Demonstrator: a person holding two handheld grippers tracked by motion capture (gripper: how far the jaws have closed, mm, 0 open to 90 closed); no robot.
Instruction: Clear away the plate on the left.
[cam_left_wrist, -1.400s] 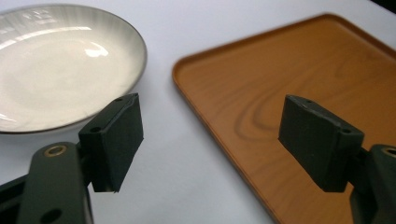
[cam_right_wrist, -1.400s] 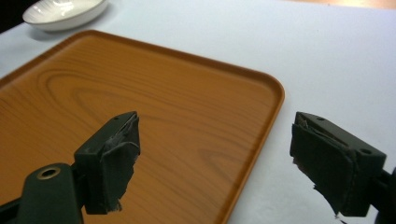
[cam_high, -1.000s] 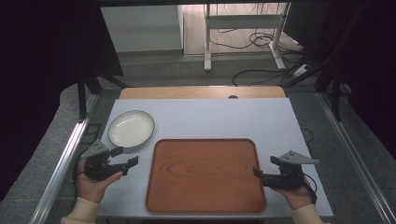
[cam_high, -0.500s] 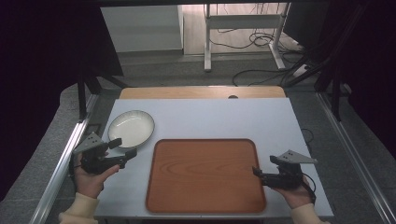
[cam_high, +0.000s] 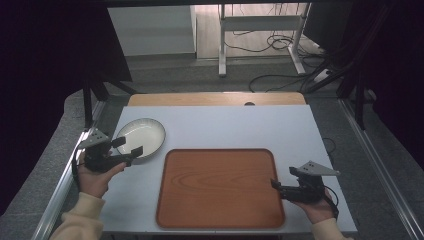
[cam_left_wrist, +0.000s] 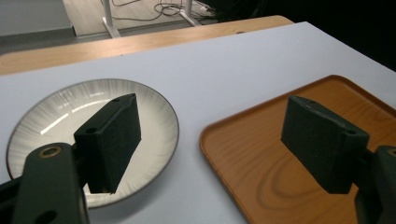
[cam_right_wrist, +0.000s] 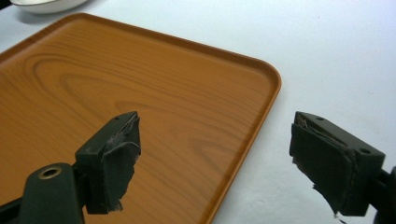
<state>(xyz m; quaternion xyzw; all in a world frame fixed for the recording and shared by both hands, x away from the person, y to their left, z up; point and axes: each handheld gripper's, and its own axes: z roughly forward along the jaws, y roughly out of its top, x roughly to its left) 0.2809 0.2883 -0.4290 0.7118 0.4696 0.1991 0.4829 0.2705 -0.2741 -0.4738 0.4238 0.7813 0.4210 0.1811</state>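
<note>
A white round plate (cam_high: 144, 134) lies at the table's left, and its glossy inside is bare in the left gripper view (cam_left_wrist: 65, 105). To its right lies a brown wooden tray (cam_high: 220, 187), also bare. My left gripper (cam_high: 129, 146) is open at the plate's near-left rim; along its own jaws (cam_left_wrist: 210, 107), one jaw hangs over the plate and the other over the tray's corner (cam_left_wrist: 261, 154). My right gripper (cam_high: 276, 189) is open at the tray's right edge. Its own view (cam_right_wrist: 215, 121) has one jaw over the tray (cam_right_wrist: 116, 70) and one over the table.
The white tabletop (cam_high: 225, 125) has a wooden strip (cam_high: 215, 98) along its far edge. Metal rails (cam_high: 65, 175) run along both sides. On the floor beyond are desk legs and cables (cam_high: 280, 75).
My left gripper has moved forward and to the right, from the table's left edge up to the plate's rim. The right gripper has hardly moved.
</note>
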